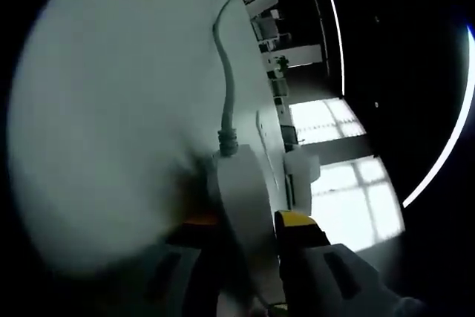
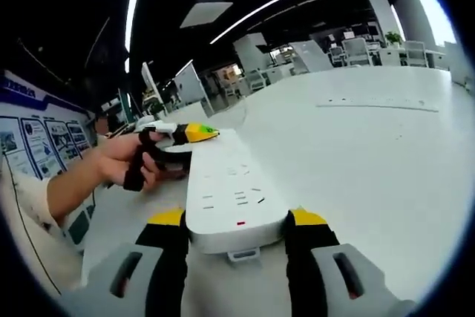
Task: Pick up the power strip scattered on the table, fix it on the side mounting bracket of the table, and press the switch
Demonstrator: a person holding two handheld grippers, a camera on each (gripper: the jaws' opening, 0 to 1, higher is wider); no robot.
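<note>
A white power strip lies lengthwise on the white table, and both grippers hold it. In the right gripper view my right gripper is shut on its near end, one yellow-tipped jaw pressed against each side; a small red mark shows on that end. My left gripper, held by a hand, grips the far end. In the left gripper view my left gripper is shut on the power strip at the cord end. The grey cord runs away across the table.
A white boxy piece sits at the table's edge just beyond the strip. A long thin slot runs across the far tabletop. Posters hang on the left, and chairs and desks stand at the back.
</note>
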